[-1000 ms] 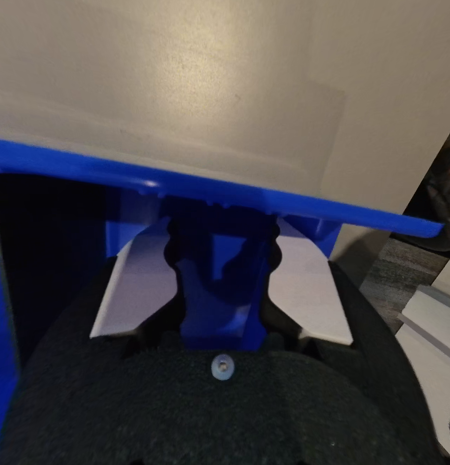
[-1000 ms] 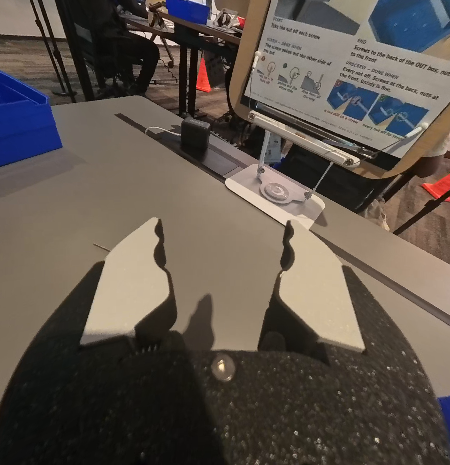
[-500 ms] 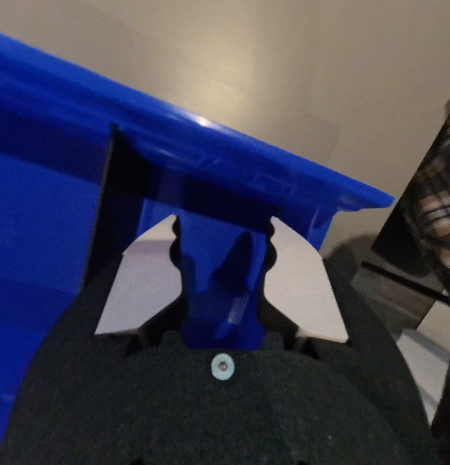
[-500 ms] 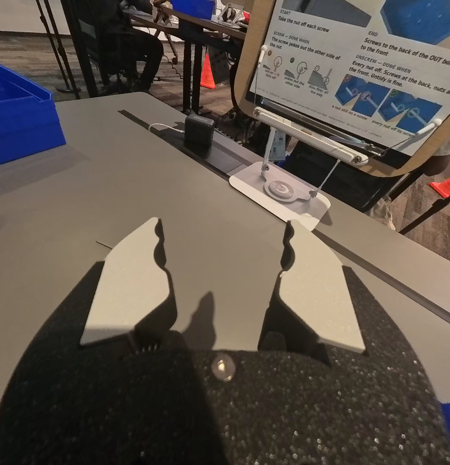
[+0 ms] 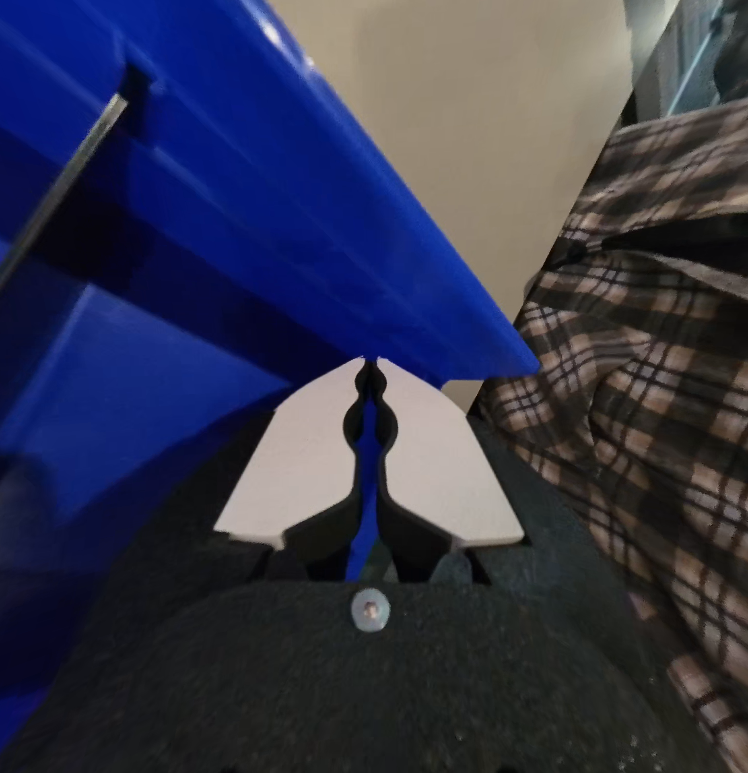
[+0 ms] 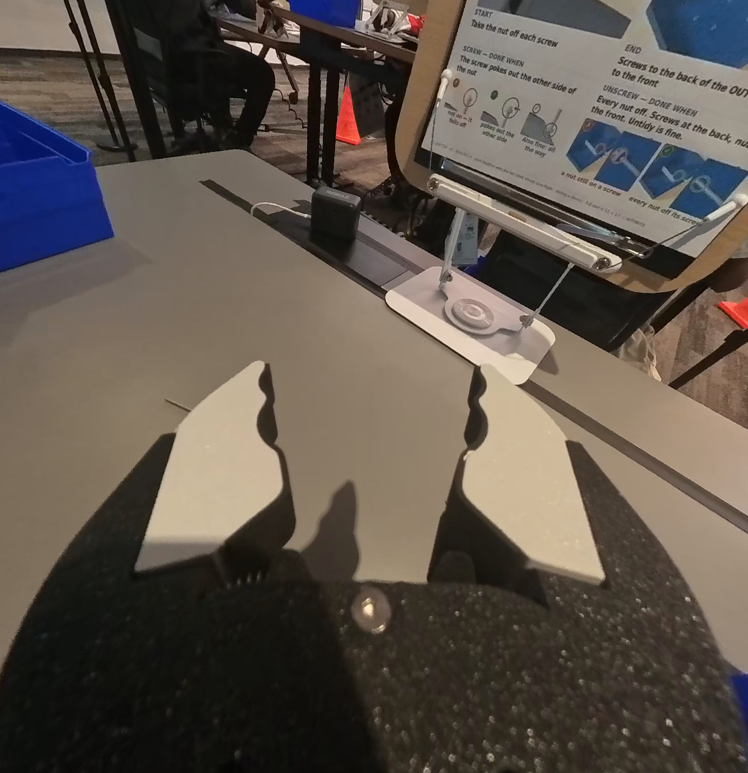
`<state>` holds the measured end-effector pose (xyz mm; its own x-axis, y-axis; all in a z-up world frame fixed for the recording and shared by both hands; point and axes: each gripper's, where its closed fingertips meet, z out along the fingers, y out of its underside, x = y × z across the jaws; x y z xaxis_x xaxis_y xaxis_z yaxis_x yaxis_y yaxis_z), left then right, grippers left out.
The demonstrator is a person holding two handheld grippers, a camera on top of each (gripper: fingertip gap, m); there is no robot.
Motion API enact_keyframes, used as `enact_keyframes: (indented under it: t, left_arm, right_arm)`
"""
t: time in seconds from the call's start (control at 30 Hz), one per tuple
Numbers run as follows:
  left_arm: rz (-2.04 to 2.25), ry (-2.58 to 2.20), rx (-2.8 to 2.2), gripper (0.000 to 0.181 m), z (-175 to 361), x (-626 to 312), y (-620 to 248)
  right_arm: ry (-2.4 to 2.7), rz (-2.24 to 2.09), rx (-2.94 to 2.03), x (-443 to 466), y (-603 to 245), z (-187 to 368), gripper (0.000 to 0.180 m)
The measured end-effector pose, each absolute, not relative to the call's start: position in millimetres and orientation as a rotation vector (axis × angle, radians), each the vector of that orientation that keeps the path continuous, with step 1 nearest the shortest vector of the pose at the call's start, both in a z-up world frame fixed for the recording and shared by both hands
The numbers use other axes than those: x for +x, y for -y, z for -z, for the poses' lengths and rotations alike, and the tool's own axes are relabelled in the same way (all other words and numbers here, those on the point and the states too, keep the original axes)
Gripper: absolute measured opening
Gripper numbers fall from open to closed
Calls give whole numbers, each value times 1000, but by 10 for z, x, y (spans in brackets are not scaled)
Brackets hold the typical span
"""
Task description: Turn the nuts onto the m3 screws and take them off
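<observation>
Left gripper (image 5: 373, 368): pale matte scalloped fingers clamped on the thin wall of a glossy blue plastic bin (image 5: 246, 234), bin tilted, filling the left of its view. Plaid fabric (image 5: 639, 376) crowds the right. Right gripper (image 6: 371, 372): fingers spread wide, holding nothing, over the smooth grey table (image 6: 238, 334). Another blue bin (image 6: 37, 200) far left; black charger block (image 6: 335, 211) and white stand (image 6: 472, 322) with an instruction board (image 6: 593, 108) beyond. Nuts and screws not visible.
</observation>
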<state>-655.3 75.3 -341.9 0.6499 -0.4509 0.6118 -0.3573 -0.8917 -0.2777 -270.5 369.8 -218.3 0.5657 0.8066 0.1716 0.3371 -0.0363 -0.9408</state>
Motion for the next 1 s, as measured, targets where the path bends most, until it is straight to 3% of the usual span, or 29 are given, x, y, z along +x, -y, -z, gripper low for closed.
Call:
enact_keyframes:
  t: [0.57,1.0]
  left_arm:
    - [1198,-362,-2980,0,3596,-6420,-589]
    - [728,-401,-3114,0,3735,-6631,-612]
  right_arm:
    - [970,-517,-1612,-2714,-3698,2189,88]
    - [929,-519,-1596,-2544,-3666,2167,88]
